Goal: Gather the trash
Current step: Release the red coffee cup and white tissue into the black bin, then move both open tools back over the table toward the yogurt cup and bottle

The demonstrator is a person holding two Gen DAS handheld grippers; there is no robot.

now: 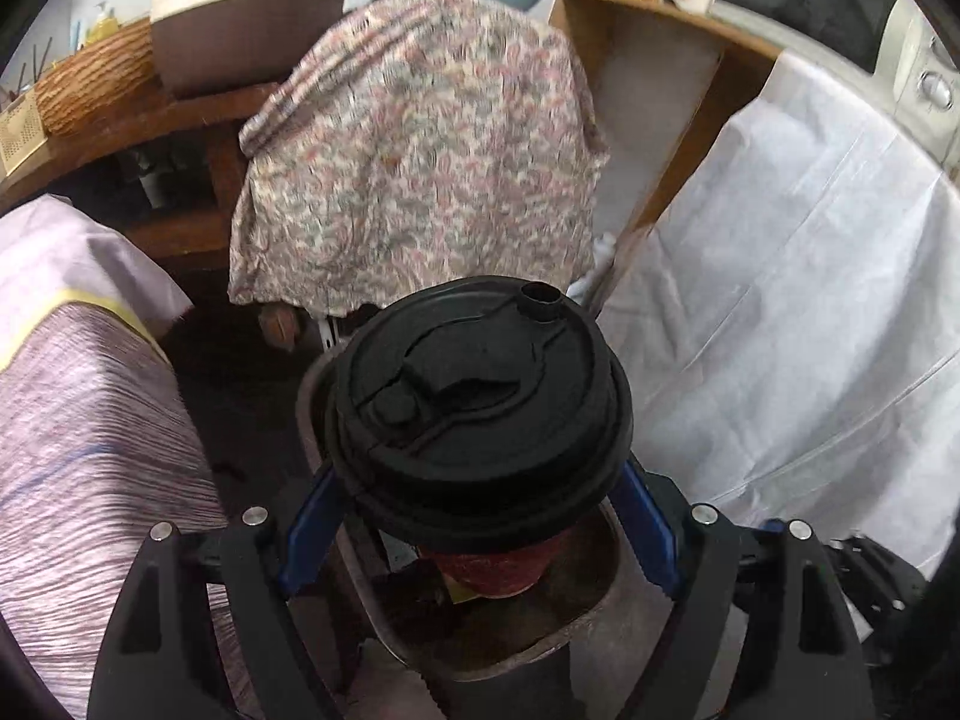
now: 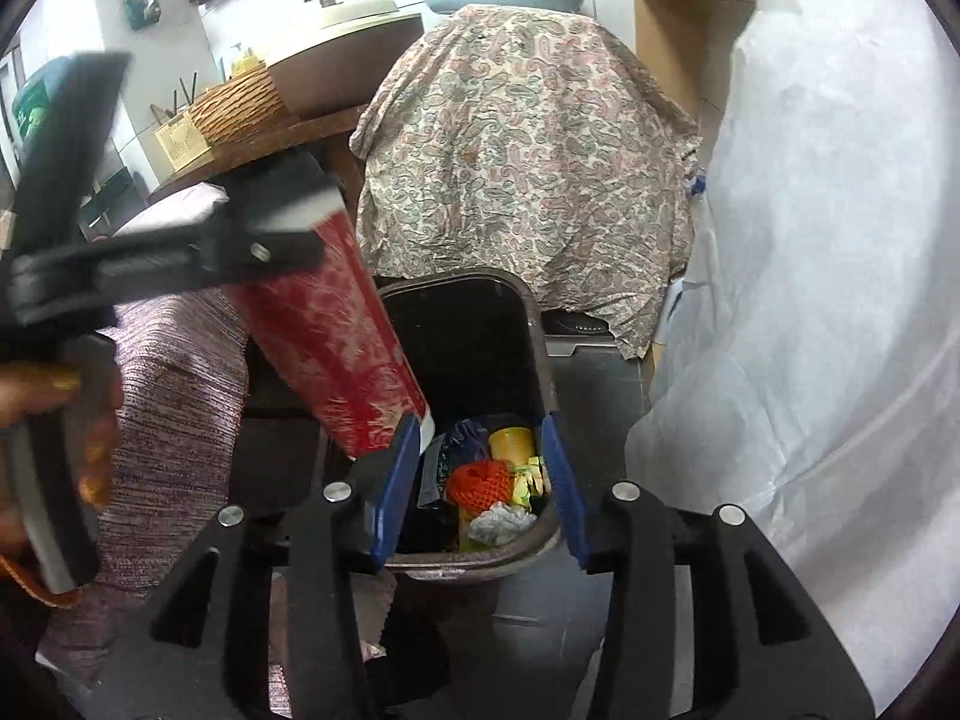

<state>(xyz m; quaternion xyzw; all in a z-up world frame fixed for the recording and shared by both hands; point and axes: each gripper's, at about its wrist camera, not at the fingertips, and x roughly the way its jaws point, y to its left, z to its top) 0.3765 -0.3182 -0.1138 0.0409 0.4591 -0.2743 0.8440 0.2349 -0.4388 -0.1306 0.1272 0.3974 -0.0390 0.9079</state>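
We have the paper cup [image 2: 336,354] pinched in the left gripper [image 1: 480,516], its blue-padded jaws pressed against the wall just under the black plastic lid [image 1: 480,414], and it hangs tilted over the open mouth of the trash bin [image 2: 540,360]. We judge it light and thin-walled: a red printed paper sleeve that would dent under a hard squeeze, stiffened near the top by the rolled rim and snap-on lid, so the hold just below the lid looks like the soundest place. The lid is matte, ribbed, with a raised sip spout; it may pop off if bumped. The right gripper [image 2: 480,480] hangs above the bin with jaws spread and nothing between them. Inside the bin lie soft scraps: an orange mesh ball [image 2: 477,483], crumpled foil [image 2: 501,523], yellow wrappers [image 2: 513,441].
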